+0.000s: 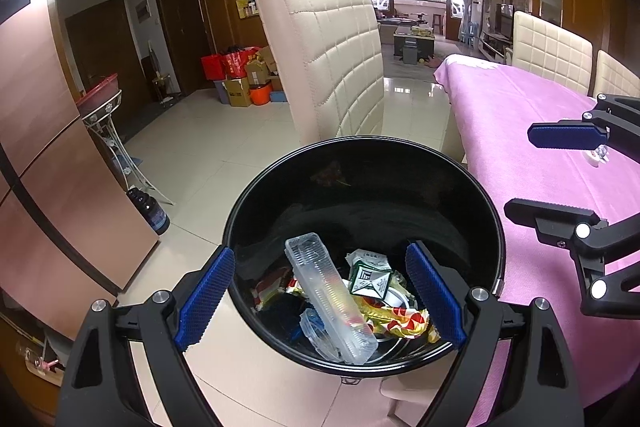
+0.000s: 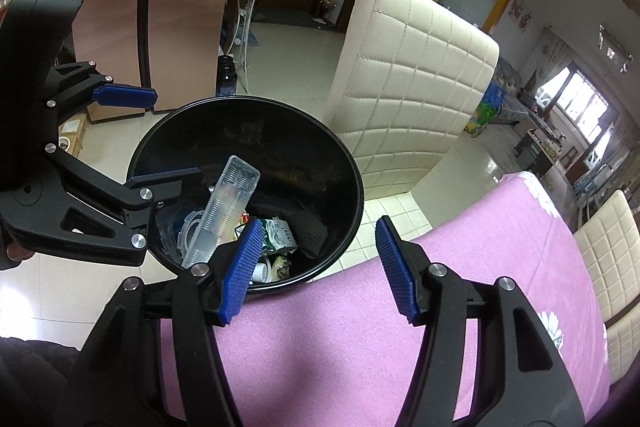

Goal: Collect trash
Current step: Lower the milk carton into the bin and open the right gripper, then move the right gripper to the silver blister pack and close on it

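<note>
A round black trash bin [image 1: 280, 179] stands on the floor beside the table with the pink cloth [image 1: 532, 131]. Inside lie a clear plastic tray [image 1: 332, 295], a green-white packet [image 1: 368, 277], yellow-red wrappers [image 1: 400, 319] and other scraps. My left gripper [image 1: 320, 295] is open and empty, hovering over the bin's near rim. My right gripper [image 2: 318, 267] is open and empty over the table edge by the bin [image 2: 336, 163]; it also shows in the left wrist view [image 1: 560, 175]. A small white wrapper [image 1: 596, 155] lies on the cloth under its upper finger. The left gripper [image 2: 148, 135] shows in the right wrist view.
A cream padded chair [image 1: 332, 67] stands just behind the bin; more chairs [image 1: 552, 51] line the table's far side. A pink-brown cabinet [image 1: 48, 147], a white metal stand [image 1: 108, 131] and a dark bottle [image 1: 150, 207] are at the left. Boxes and bags [image 1: 244, 75] sit further back.
</note>
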{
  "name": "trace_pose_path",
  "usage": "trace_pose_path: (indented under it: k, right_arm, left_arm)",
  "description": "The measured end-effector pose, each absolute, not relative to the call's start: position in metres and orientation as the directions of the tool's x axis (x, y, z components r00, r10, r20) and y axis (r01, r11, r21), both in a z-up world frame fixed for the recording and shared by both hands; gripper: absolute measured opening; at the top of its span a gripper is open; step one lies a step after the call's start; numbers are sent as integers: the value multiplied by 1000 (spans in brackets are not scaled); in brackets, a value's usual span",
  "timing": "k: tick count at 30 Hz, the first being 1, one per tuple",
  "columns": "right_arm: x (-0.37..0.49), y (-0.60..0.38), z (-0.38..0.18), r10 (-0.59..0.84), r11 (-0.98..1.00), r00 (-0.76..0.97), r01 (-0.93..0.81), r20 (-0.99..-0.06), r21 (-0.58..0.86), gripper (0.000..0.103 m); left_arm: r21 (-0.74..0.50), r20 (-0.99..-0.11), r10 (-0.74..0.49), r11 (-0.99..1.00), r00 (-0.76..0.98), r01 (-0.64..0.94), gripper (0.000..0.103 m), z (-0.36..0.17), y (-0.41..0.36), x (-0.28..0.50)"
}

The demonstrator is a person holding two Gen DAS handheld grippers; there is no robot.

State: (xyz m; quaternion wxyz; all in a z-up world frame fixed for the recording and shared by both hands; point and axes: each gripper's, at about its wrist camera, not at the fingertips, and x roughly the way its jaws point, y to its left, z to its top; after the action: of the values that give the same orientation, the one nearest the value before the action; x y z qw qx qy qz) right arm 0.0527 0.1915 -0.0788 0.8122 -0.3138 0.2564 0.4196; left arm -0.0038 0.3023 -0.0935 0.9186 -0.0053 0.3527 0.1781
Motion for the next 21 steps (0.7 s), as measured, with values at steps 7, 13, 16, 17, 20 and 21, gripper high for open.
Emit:
trace_pose_path:
  k: [7, 13, 16, 17, 20, 21]
  right_arm:
    - [65, 179, -81, 501, 484, 531, -826, -683, -287, 60]
    - [84, 152, -84, 471, 541, 558, -794, -683, -276, 60]
    - [97, 132, -83, 453, 580, 578, -769, -679, -268, 60]
    - [103, 123, -83, 442, 599, 587, -756, -679, -264, 60]
    - [120, 101, -84, 419, 640, 600, -728, -682, -247, 60]
    - [126, 92, -84, 410, 657, 605, -715, -683, -239, 60]
  left_arm:
    - [114, -651, 293, 950, 700, -291, 85, -92, 287, 8]
    - [132, -641, 253, 966, 724, -221, 85, -89, 256, 25]
    - [131, -636, 225, 974, 738, -184, 85, -87, 237, 37]
    - [130, -635, 215, 977, 742, -171, 85, -87, 230, 41]
    - [139, -632, 187, 982, 752, -127, 85, -85, 207, 54]
    - [146, -630, 184, 982, 754, -117, 85, -84, 200, 57]
